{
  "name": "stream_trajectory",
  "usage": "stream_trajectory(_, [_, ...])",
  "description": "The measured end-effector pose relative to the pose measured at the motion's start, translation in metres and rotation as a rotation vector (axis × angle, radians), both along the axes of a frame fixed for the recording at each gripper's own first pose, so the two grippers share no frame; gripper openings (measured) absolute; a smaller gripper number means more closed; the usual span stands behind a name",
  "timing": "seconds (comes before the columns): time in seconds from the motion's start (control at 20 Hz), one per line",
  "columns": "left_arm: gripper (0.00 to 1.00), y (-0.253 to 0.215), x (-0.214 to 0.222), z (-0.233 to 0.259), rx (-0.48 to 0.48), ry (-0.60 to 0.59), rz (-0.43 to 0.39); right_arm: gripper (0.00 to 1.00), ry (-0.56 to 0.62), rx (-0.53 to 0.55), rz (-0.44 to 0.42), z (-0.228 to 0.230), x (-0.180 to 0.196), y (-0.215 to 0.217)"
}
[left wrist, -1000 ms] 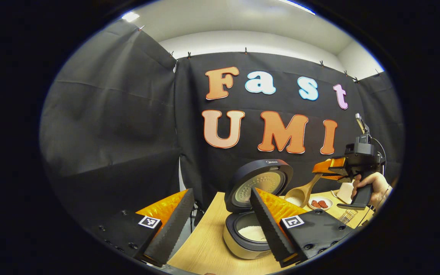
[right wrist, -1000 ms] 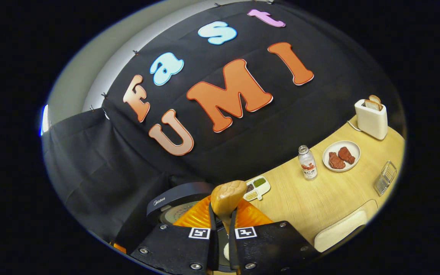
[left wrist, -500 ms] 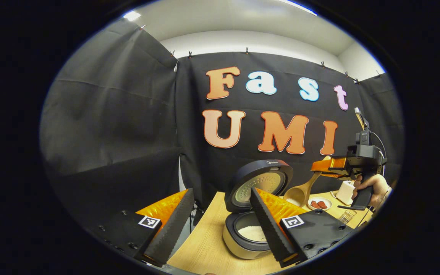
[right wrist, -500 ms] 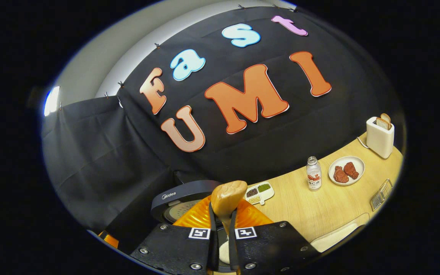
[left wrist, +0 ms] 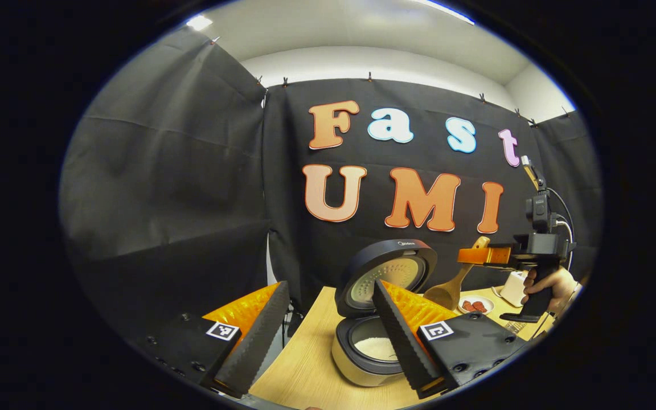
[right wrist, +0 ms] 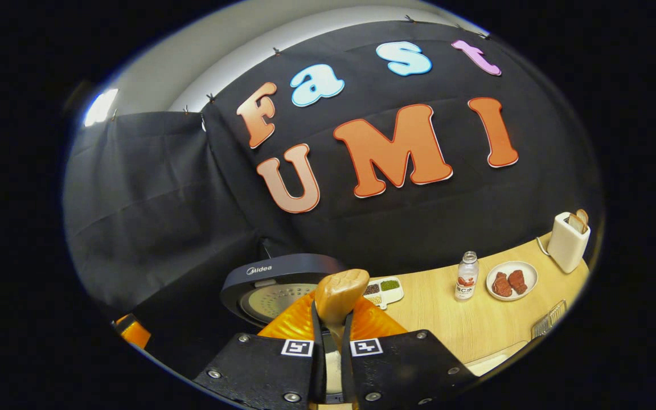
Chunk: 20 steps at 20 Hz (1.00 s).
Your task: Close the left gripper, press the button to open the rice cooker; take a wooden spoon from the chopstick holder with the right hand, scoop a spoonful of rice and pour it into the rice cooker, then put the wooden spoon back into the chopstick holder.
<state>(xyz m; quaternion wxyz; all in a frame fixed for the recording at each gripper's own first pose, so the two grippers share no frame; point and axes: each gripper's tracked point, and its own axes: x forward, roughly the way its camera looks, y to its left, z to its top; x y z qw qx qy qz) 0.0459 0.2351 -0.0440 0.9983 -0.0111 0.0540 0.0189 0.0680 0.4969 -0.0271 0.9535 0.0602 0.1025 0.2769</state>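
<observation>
Left gripper view: left hand-held gripper (left wrist: 328, 336) spread wide, nothing between its fingers, hanging over the near left part of the surface (left wrist: 305, 364). Between the fingers, cooker (left wrist: 365, 353) with lid (left wrist: 388, 273) tipped up and back, white rice (left wrist: 376, 346) lying in the pot. To the right and above the cooker, right hand-held gripper (left wrist: 476, 256) held up by a hand (left wrist: 550, 285), pinching the handle of the spoon (left wrist: 450, 287); bowl of the spoon hanging down and leftward, just beside the raised lid, off the surface. Cannot tell whether any rice sits in the spoon. Behind it, plate (left wrist: 476, 306) with red pieces and a white toaster (left wrist: 513, 287) toward the far right edge.

Right gripper view: right hand-held gripper (right wrist: 332, 341) pressed onto the spoon (right wrist: 339, 290), both fingers against the handle, spoon's rounded back facing the camera. Cooker lid (right wrist: 271, 279) just left behind the spoon. Further along the surface (right wrist: 447, 324) toward the right: small divided tray (right wrist: 386, 290) of grains, bottle (right wrist: 466, 276), plate (right wrist: 511, 280) of red pieces, toaster (right wrist: 568, 242) at the far right corner, wire rack (right wrist: 547, 326) near the near edge
</observation>
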Motion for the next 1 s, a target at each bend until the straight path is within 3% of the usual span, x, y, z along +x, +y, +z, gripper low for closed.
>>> stream_trajectory(0.4, [1.00, 0.001, -0.001, -0.004, 0.014, 0.011, 0.008, 0.09, -0.079, -0.107, 0.031, -0.011, -0.008, 0.009])
stream_trajectory(1.0, [1.00, 0.003, -0.002, -0.002, 0.025, 0.008, 0.021, 0.10, -0.145, -0.174, 0.094, -0.023, -0.010, 0.010])
